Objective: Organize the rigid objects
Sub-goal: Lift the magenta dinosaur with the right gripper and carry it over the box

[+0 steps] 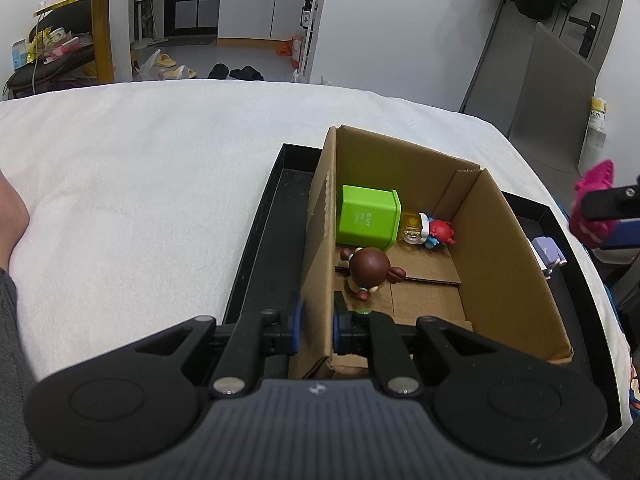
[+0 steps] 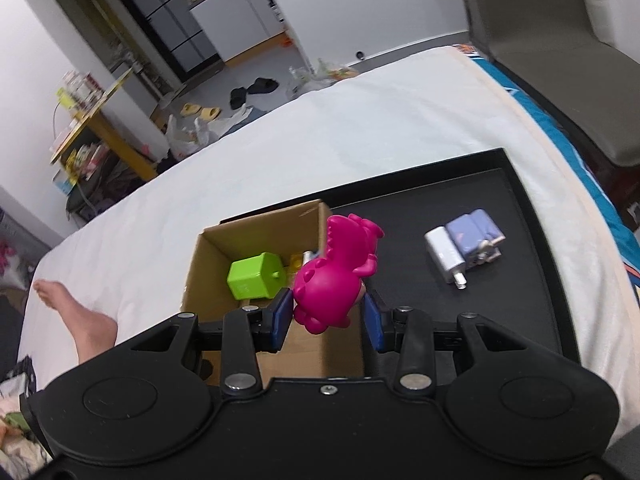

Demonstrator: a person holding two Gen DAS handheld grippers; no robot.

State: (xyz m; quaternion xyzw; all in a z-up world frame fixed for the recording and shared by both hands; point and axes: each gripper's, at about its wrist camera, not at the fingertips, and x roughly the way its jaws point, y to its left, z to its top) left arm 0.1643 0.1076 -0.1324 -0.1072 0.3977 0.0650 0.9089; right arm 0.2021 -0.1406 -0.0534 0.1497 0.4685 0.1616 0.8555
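1. Left hand-held gripper is clamped on the wall of the cardboard box, steadying it on the black tray; a slip could tip the box.
2. Right hand-held gripper grasps the pink dinosaur toy above the box; a loose pinch could drop it outside.

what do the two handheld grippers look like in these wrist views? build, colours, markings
Both match: the left gripper and right gripper are matte black plastic, with two round disc-shaped housings at the base, angled linkage arms joined by silver pivot pins, and blue pads lining the fingers. The left one's body has a grey ribbed panel with a small logo; the right one's centre carries a single screw. No cables or sleeves show.
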